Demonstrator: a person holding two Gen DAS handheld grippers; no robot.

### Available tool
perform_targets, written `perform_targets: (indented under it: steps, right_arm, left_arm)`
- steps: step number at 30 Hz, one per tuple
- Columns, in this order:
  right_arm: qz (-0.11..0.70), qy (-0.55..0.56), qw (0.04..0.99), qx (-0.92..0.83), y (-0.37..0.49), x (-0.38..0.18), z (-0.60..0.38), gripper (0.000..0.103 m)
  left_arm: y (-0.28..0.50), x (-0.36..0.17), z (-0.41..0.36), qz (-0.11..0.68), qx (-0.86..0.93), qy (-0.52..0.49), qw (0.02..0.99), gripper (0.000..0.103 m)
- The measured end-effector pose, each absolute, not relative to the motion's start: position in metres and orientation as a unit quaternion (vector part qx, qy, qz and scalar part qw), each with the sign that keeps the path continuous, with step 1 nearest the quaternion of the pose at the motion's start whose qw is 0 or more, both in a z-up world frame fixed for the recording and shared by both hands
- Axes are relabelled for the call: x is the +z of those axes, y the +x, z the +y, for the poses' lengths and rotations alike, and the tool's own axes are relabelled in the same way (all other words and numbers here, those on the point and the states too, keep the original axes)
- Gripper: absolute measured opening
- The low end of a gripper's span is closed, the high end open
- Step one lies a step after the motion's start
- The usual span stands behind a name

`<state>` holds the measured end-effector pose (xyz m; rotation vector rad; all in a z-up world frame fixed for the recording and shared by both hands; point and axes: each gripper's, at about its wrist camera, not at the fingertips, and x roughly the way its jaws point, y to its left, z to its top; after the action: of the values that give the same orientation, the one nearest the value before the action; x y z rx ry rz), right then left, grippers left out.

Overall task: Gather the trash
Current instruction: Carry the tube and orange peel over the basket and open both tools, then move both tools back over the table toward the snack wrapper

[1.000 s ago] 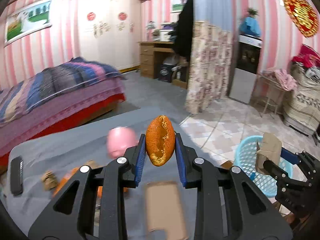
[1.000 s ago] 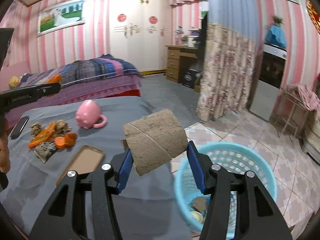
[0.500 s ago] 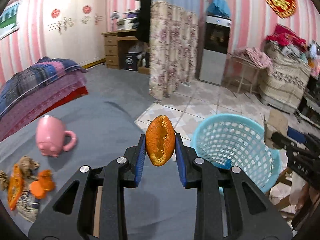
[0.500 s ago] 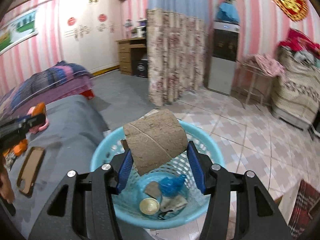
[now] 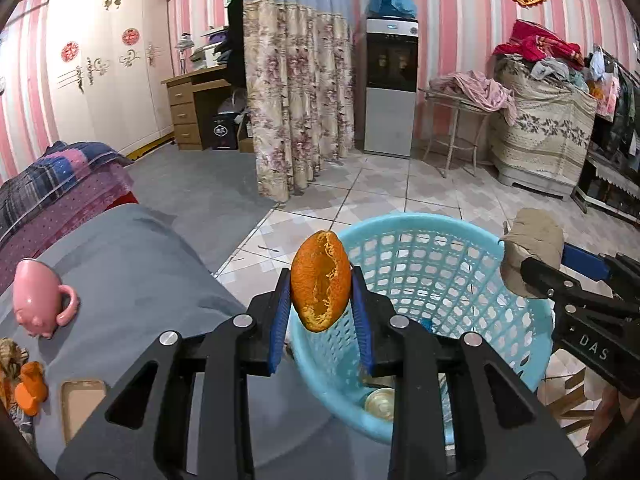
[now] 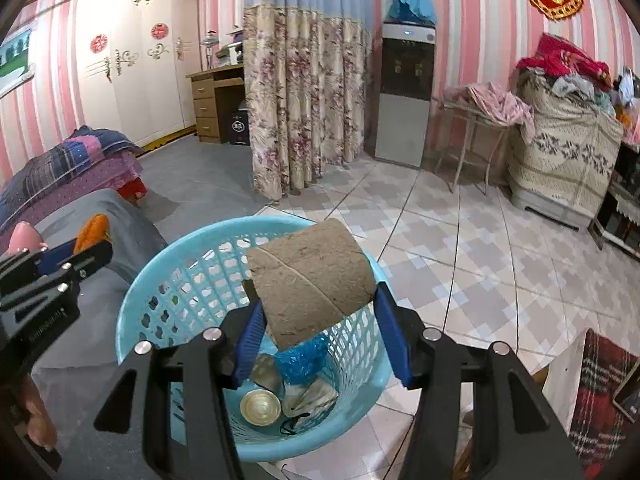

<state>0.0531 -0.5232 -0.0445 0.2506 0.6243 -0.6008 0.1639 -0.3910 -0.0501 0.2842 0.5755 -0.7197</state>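
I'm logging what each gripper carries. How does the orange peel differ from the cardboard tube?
The orange peel is bright orange, a thin curved shell; the cardboard tube is dull brown, a bulkier cylinder. The peel sits in the left gripper, the tube in the right gripper, whose jaws stand wider. Both are held above the blue basket.

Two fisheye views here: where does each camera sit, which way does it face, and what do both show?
Left wrist: sits behind the left gripper, looking down-forward past its orange peel at the blue basket; right gripper shows at the side.
Right wrist: behind the right gripper holding a cardboard tube, over the basket; a hand shows lower left.
Shared: basket, grey-covered surface, curtain.
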Motion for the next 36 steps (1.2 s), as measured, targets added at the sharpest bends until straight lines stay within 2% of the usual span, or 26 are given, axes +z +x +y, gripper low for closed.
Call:
perform_targets:
  steps: [9,11,13,20,31,32,36]
  right_arm:
    - [0.299,0.134,0.900,-0.288,0.048,-0.053,-0.529,0.053]
    - [0.299,0.132,0.900,-0.287,0.049,-0.053,-0.526,0.053]
    - [0.299,0.135,0.900,-0.286,0.048,-0.054,-0.526,0.053]
    - [0.296,0.136,0.902,-0.284,0.051,-0.055,-0.523,0.053]
    - [0.289,0.131,0.908,-0.273,0.074,-0.054,-0.504,0.054]
    - [0.288,0.129,0.907,-0.279,0.078,-0.055,-0.502,0.055]
    - [0.291,0.130,0.906,-0.279,0.087,-0.061,-0.494,0.078]
  left_arm:
    - [0.166,-0.058,-0.403,0.269,-0.340,0.153,0.888,0.034]
    - [0.168,-0.057,-0.398,0.268,-0.333,0.149,0.892,0.055]
    - [0.172,-0.052,-0.393,0.266,-0.328,0.138,0.896,0.063]
    - [0.183,-0.045,-0.371,0.261,-0.300,0.128,0.909,0.079]
    - [0.211,-0.031,-0.313,0.273,-0.252,0.091,0.924,0.086]
    - [0.212,-0.030,-0.311,0.272,-0.249,0.093,0.925,0.087]
    - [0.215,-0.027,-0.300,0.269,-0.238,0.097,0.928,0.088]
